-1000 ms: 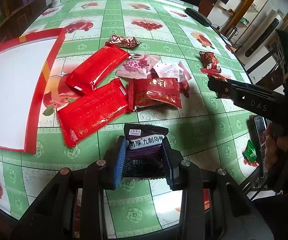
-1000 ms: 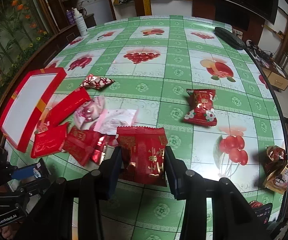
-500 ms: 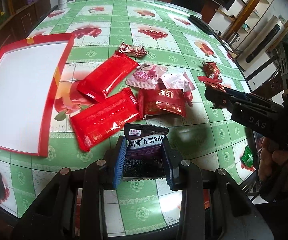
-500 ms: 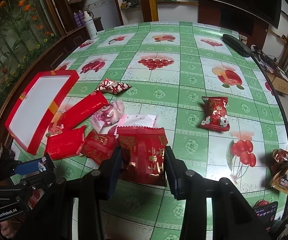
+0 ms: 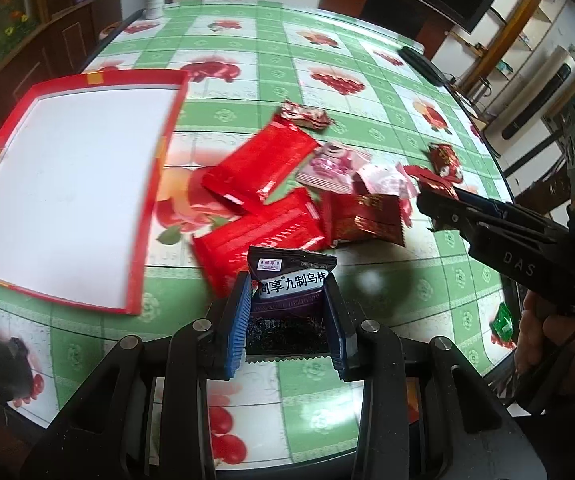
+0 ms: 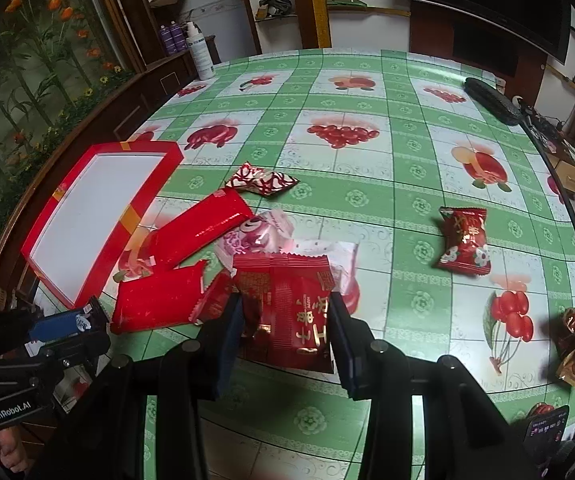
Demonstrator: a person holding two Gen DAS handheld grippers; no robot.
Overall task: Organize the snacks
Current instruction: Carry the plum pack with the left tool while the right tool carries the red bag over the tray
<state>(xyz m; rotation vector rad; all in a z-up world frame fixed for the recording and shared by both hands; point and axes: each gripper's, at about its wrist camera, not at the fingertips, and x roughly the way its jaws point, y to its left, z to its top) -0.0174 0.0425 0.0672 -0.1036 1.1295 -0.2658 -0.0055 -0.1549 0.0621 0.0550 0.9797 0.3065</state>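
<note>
A dark packet (image 5: 287, 304) is clamped between the pads of the left gripper (image 5: 289, 322), and a red packet (image 6: 287, 312) is pinched in the right gripper (image 6: 285, 334); both packets are held clear of the table (image 6: 367, 152). Judged from this, each is best carried flat and low over the loose pile of red packets (image 5: 255, 200), so nothing there is dragged. Further left lies the red tray (image 5: 63, 192), empty and probably the goal. The packets should be let go only once well inside its rim, one gripper at a time.
</note>
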